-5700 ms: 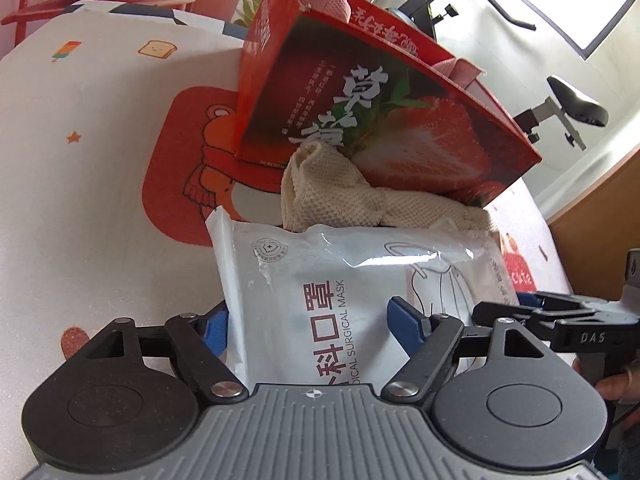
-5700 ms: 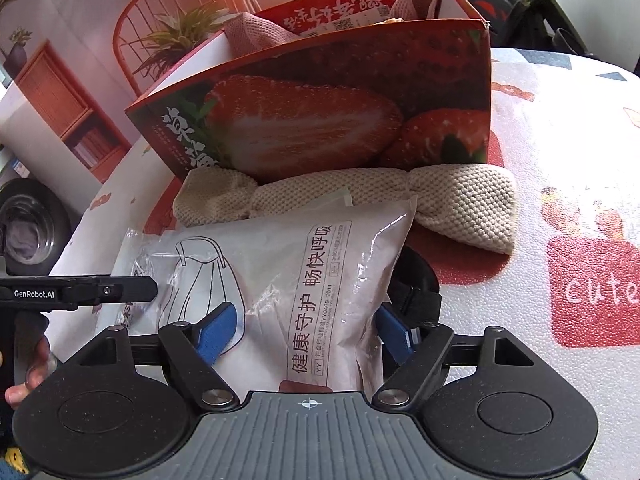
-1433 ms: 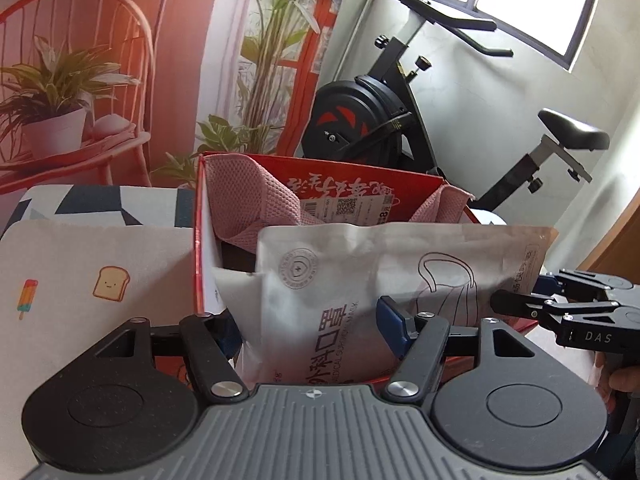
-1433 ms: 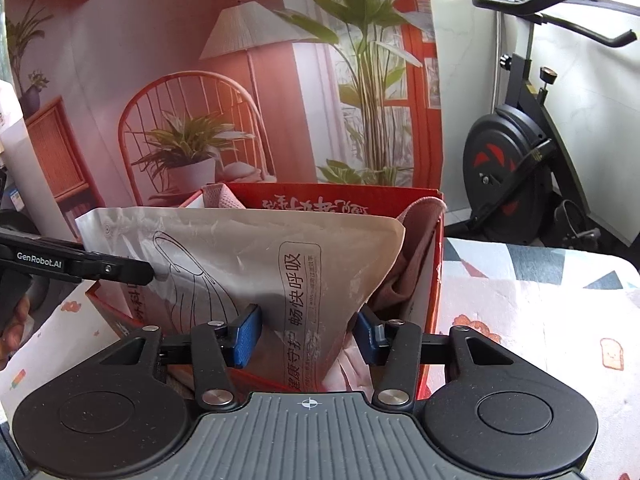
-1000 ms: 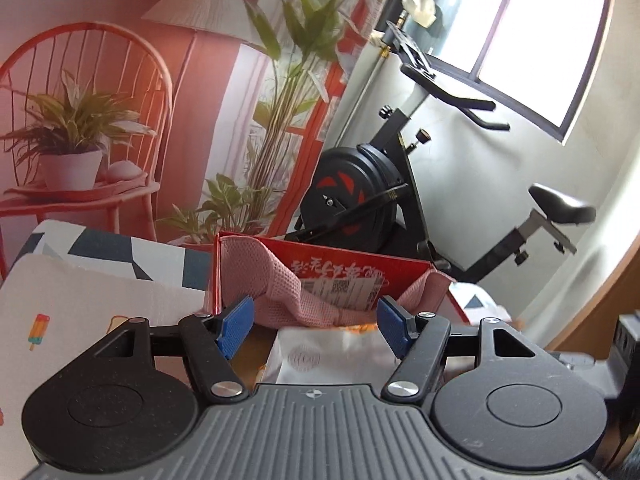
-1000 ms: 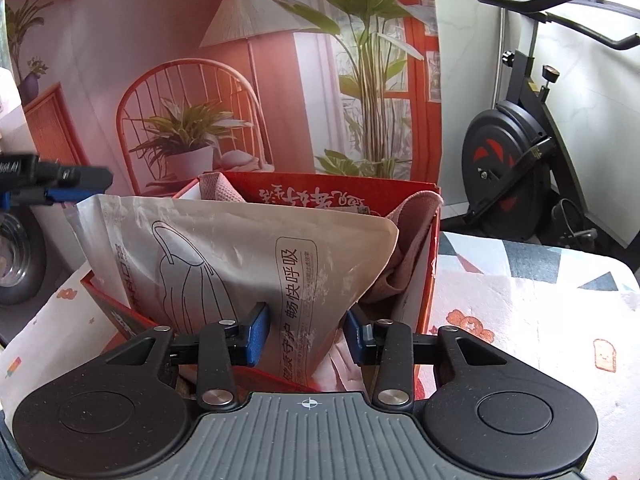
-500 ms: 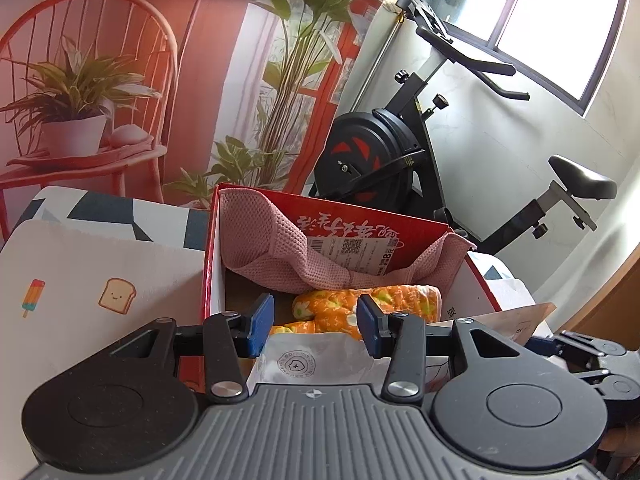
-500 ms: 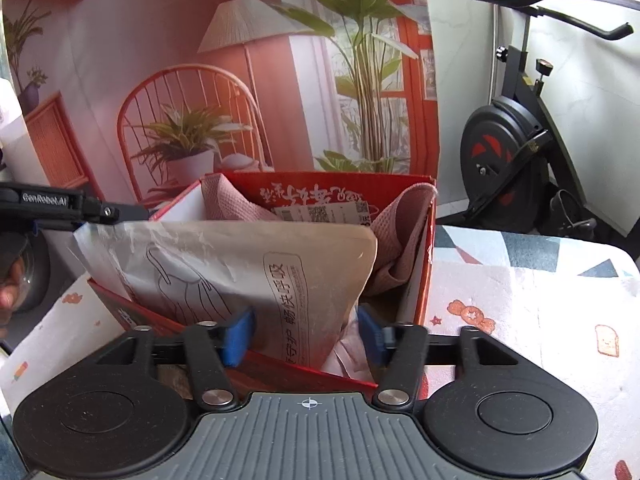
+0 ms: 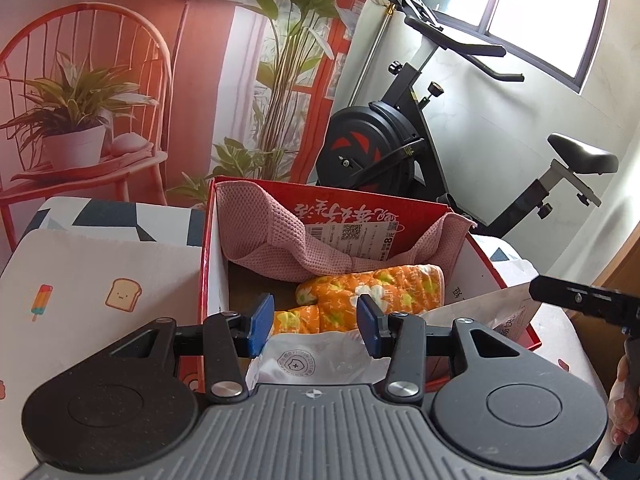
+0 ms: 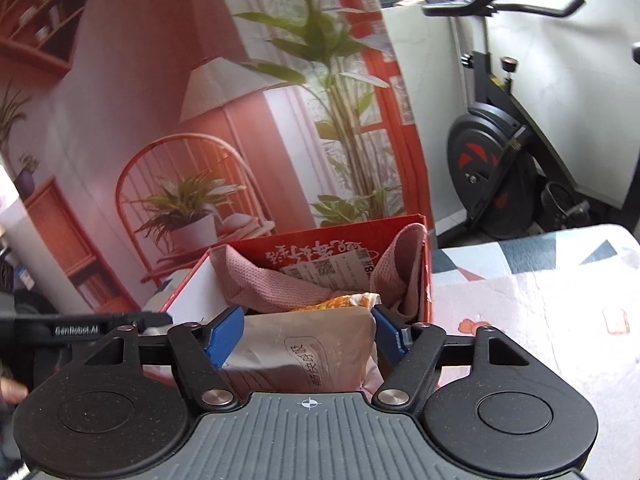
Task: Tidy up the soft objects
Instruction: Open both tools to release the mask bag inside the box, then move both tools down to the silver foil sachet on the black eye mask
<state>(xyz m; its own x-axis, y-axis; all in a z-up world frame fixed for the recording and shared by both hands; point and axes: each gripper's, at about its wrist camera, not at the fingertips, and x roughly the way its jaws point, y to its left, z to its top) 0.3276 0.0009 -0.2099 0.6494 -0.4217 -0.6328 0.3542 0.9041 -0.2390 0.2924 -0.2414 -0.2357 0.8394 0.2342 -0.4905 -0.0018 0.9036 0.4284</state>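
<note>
Red cardboard makes the box on the surface, and it already holds a pink cloth, an orange flowered cloth and the white mask packet, so this packet seems nearly stored. The left gripper stands apart above the packet without pressing it. The right gripper is closing its jaws with the packet's end between them, not yet squeezed, and the exercise bike behind is well apart.

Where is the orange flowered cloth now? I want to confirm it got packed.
In the left wrist view the orange flowered cloth lies inside the red box, just in front of the pink towel and behind the white mask packet.
</note>
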